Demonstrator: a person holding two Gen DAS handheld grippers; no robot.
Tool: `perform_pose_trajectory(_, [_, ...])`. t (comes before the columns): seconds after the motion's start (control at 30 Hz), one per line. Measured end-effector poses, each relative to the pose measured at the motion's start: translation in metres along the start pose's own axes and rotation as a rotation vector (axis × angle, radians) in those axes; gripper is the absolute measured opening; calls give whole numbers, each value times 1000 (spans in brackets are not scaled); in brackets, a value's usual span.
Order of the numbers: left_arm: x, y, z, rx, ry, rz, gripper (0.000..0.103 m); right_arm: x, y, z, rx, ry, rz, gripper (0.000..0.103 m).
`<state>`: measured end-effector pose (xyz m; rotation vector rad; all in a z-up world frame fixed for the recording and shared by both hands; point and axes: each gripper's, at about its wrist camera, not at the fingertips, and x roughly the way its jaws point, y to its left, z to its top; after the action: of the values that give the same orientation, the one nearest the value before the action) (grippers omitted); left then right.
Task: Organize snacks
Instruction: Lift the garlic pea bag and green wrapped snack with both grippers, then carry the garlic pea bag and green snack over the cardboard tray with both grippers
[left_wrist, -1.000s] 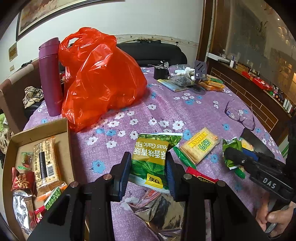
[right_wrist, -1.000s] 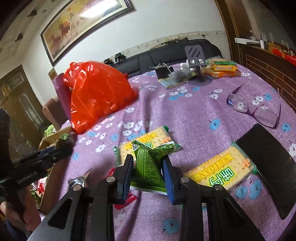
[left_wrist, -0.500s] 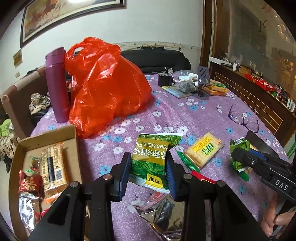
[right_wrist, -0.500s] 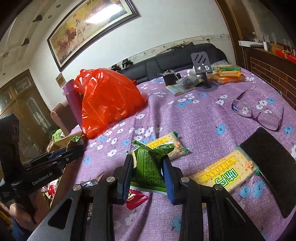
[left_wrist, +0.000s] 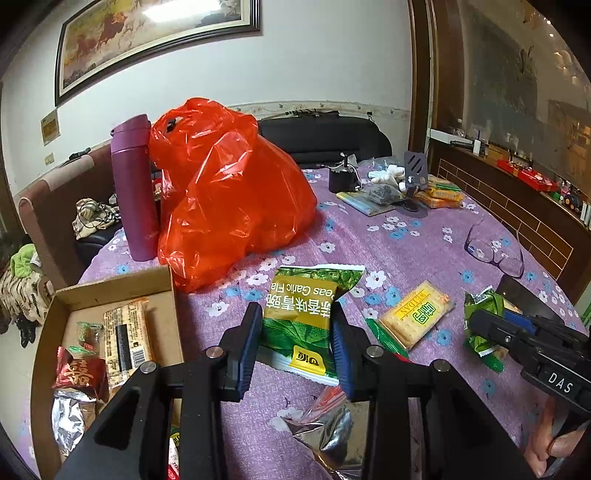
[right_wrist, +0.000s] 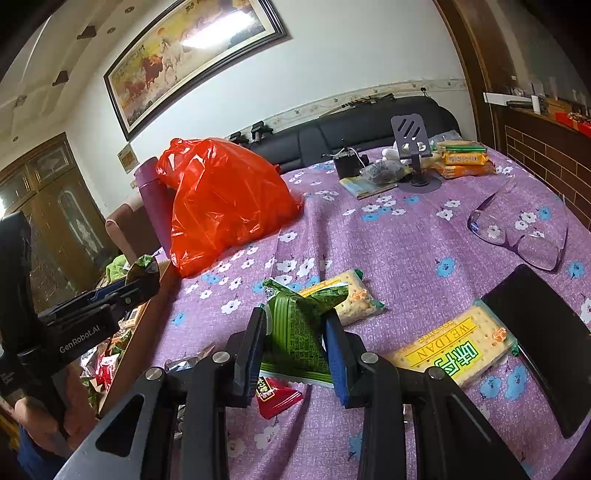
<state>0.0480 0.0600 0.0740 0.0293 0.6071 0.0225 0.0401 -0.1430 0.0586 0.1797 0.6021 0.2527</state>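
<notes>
Pea packs: two green; one in each claw.
Cracker packs: two yellow "WEIDAN" packs on the cloth; one (right_wrist: 343, 295) just beyond the right claw, the other (right_wrist: 458, 350) to its right, beside a black slab (right_wrist: 543, 339).
Red sachet: one (right_wrist: 275, 395), on the cloth below the right claw's left finger.
Foil pack: one (left_wrist: 325, 424), torn, under the left claw.
Box: one cardboard box (left_wrist: 110, 288), left of the left claw, at the table edge; it holds a long biscuit pack (left_wrist: 125, 339), a red pouch, a foil pouch and smaller sweets, count unclear.
Red bag: one (left_wrist: 229, 206), well beyond the left claw, touching a purple flask (left_wrist: 135, 192).
Glasses: one pair (right_wrist: 517, 232), far right of the right claw.
Far clutter: one phone stand (right_wrist: 410, 144), orange biscuit packs, small items too blurred to count.
Surface: round table with purple flowered cloth (right_wrist: 369, 236).
Room: white wall, framed horse painting (right_wrist: 192, 48), black sofa behind the table, brick-pattern ledge to the right.
Left claw (left_wrist: 297, 332): clamped on the flat pea pack (left_wrist: 306, 306); the pads press both side edges, and the pack appears lifted off the cloth.
Right claw (right_wrist: 295, 339): clamped on the crumpled pea pack (right_wrist: 295, 325), pads against both sides; whether its lower edge rests on the cloth cannot be told.
</notes>
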Motion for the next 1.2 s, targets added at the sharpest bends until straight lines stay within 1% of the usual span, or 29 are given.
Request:
perform_pose_trajectory(0.1, [-4,1,1,-5,-13,-1,35,0,1,-1,-6,-3,-6,34])
perform_pose_trajectory(0.63, [-13,4,2,-1,-64,55,35,0,3,-1,-24,-13,-22,34])
perform_pose_trajectory(0.83, [-19,15,5,-22,-81,77,35,0,4,-1,-28,-14,-24,34])
perform_pose_trajectory(0.97, [-27,39,10,-65,-82,98,35,0,3,-1,-30,-15,-26,34])
perform_pose_trajectory(1.07, [-26,70,14,-123,-35,134,35,3,4,-1,-37,-10,-32,34])
perform_pose_trajectory(1.2, [-17,125,14,-214,37,199,35,8,4,-1,-37,5,-32,34])
